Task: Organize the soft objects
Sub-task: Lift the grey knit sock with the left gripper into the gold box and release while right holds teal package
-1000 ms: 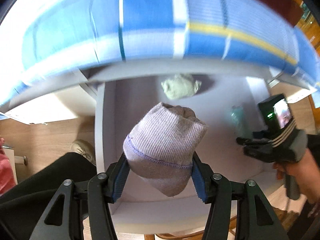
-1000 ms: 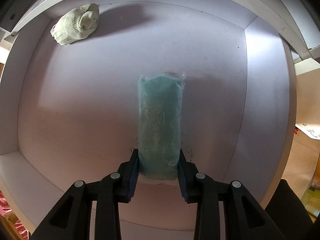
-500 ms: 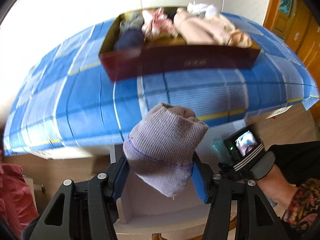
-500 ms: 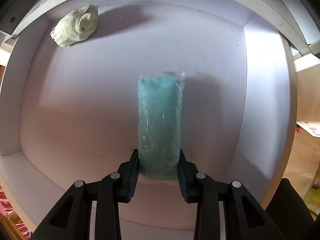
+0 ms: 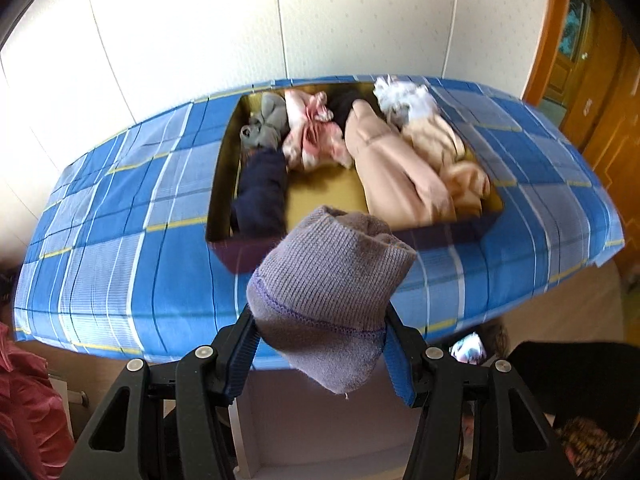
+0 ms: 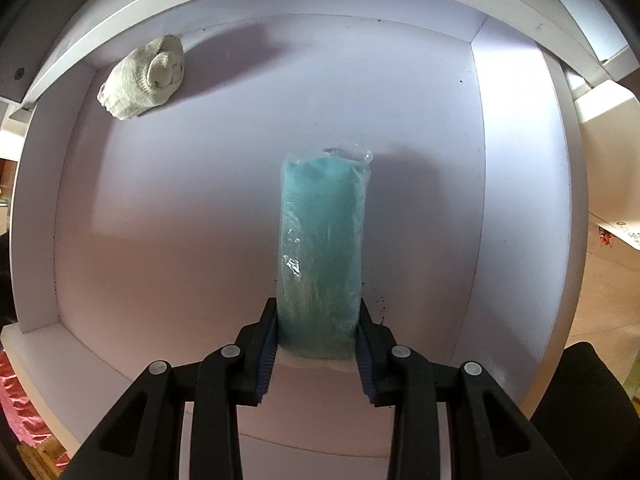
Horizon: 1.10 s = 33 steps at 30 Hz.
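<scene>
Already clamped: left gripper (image 5: 320, 346) on grey sock (image 5: 328, 300) short of box (image 5: 224, 184); right gripper (image 6: 316, 350) on teal bundle (image 6: 322, 256). Slippery wrap, loose knit; could drop.

Daylight is brightening the wall (image 5: 180, 40); motion blur is softening the box (image 5: 352, 160); fisheye is bending edges; the drawer (image 6: 200, 200) is lying dim, shadowed.
</scene>
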{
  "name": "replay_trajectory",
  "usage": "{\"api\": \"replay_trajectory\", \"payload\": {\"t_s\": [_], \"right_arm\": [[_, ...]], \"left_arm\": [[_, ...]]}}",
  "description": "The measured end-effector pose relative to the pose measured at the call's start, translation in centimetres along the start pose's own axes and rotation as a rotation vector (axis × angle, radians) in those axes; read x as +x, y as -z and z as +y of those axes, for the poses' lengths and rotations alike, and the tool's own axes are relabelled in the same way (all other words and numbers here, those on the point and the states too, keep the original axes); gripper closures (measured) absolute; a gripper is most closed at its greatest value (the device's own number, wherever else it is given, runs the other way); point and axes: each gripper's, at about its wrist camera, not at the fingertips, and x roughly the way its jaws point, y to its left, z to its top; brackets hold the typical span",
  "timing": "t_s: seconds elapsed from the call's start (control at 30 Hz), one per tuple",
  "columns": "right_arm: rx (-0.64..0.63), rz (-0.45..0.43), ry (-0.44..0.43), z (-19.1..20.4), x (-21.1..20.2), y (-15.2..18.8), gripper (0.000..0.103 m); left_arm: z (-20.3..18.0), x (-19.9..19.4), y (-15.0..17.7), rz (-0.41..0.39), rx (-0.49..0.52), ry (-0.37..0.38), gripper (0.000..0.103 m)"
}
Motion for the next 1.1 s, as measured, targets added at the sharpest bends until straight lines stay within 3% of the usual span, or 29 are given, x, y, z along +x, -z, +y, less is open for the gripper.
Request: {"api": "replay_trajectory", "payload": {"t_s": [0.47,1.1], "right_arm": [[0.063,-0.023,-0.066,-1.5,-3.6,1.6,0.069],[0.123,-0.035,-0.132,-3.4,-3.6,3.1,0.069]], "left_arm": [[-0.6,4.5,-7.0,0.051,0.006,-0.021,0.045],[-0.8,11.5,-8.9,0.164,-0.019,-0.083,0.045]]}}
